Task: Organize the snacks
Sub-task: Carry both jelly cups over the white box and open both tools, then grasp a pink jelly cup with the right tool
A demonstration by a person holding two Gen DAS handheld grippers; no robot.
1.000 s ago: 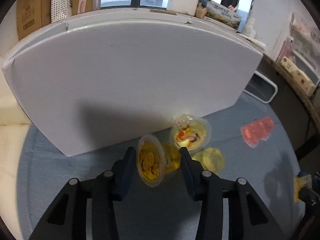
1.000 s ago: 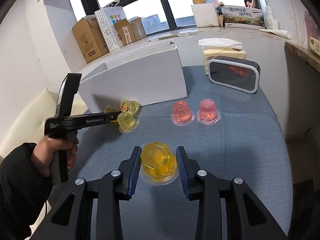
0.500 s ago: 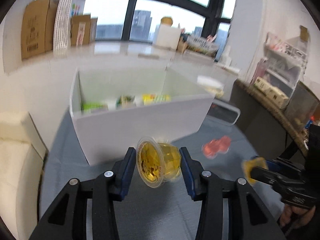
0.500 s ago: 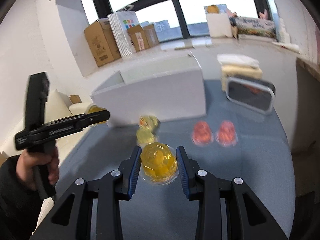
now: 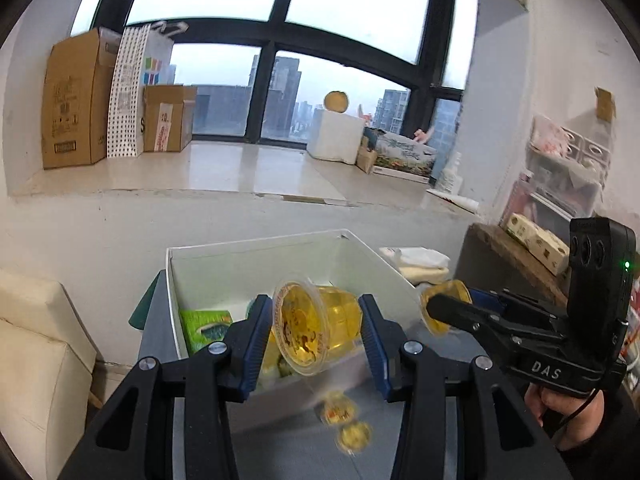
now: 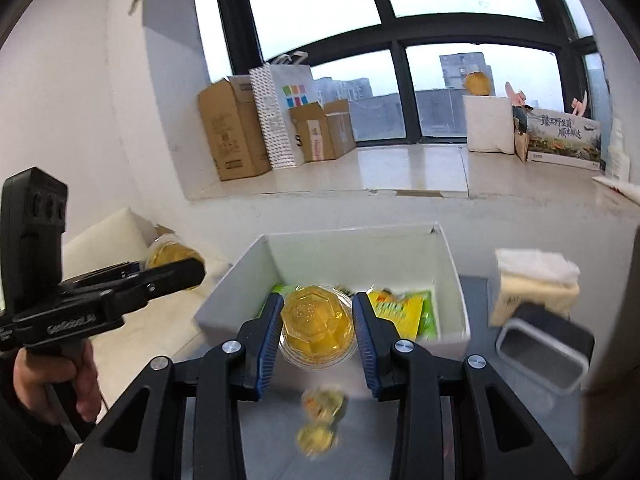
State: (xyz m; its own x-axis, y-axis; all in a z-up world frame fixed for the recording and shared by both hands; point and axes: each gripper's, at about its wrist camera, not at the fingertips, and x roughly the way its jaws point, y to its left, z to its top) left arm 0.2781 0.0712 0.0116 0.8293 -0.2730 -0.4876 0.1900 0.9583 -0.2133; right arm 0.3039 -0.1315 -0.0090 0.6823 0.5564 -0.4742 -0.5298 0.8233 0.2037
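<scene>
My left gripper [image 5: 314, 332] is shut on a yellow jelly cup [image 5: 316, 330] lying on its side, lid toward the camera, held above the near wall of the white box [image 5: 208, 256]. My right gripper [image 6: 316, 326] is shut on another yellow jelly cup [image 6: 317, 326], also raised in front of the white box [image 6: 360, 240]. Each gripper shows in the other's view, the right one [image 5: 444, 314] and the left one [image 6: 176, 268], both holding their cups. Two more yellow cups [image 5: 344, 420] sit blurred on the grey table below. Green and yellow snack packets [image 6: 404, 314] lie inside the box.
A black-rimmed container [image 6: 544, 352] and a tissue pack [image 6: 532, 284] stand right of the box. A cream sofa [image 5: 36, 344] is at the left. Cardboard boxes [image 5: 76, 100] and a foam box [image 5: 336, 136] line the window ledge.
Both grippers have lifted their jelly cups well above the table and toward the box. The views now look down into the open box.
</scene>
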